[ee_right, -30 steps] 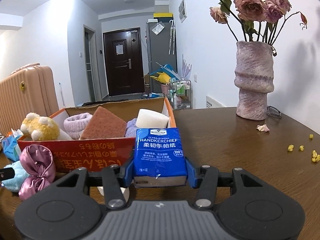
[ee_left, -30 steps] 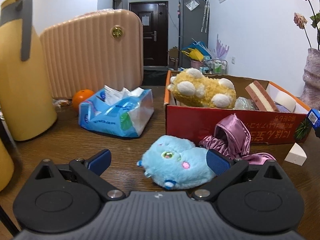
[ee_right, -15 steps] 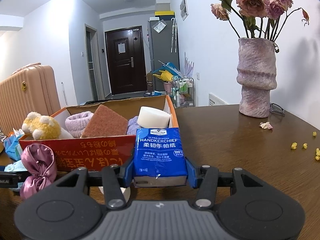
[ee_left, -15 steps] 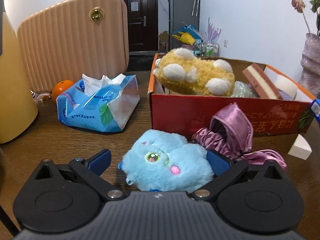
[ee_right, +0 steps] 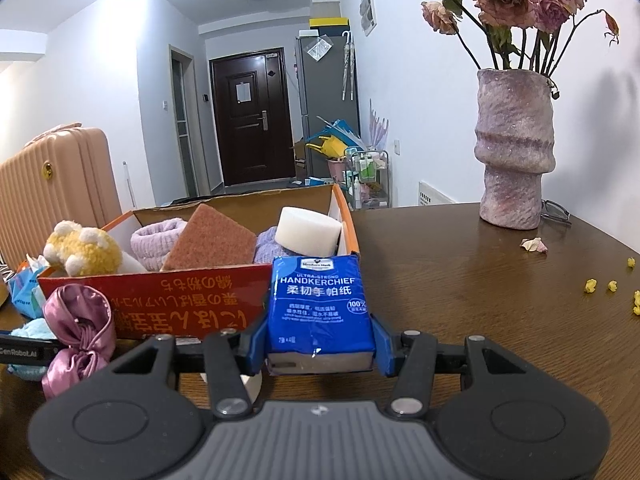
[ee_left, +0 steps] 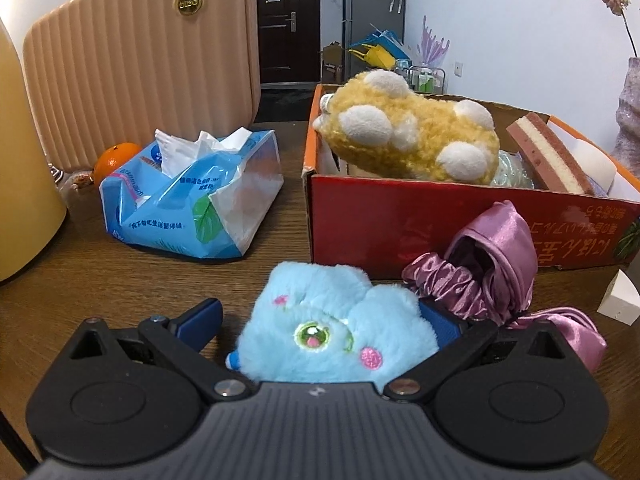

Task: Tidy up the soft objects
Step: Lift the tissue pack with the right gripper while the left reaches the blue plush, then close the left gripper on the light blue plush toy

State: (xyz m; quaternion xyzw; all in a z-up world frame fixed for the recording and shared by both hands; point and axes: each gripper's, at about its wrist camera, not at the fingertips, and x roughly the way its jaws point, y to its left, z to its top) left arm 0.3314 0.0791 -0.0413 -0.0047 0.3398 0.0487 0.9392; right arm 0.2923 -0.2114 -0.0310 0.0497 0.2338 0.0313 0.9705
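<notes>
Cardboard comes first: the red open-topped cardboard box (ee_left: 420, 216) sits on the brown wooden table (ee_left: 120, 280), already holding a yellow plush with white spots (ee_left: 416, 140) and sponges, and it is where I judge both loads belong. Just in front of its wall lies the fluffy light-blue plush toy (ee_left: 336, 328), between the wide-apart fingers of my left gripper (ee_left: 320, 322). I would centre it before squeezing; the far pad looks close against the fur, the near one stands clear. A crumpled pink satin scrunchie pouch (ee_left: 492, 268) touches the toy's side, so I'd close slowly to avoid snagging it. My right gripper (ee_right: 318, 346) is clamped on a blue handkerchief tissue pack (ee_right: 320, 304), held upright beside the box's corner; I'd lift it over the rim before letting go.
</notes>
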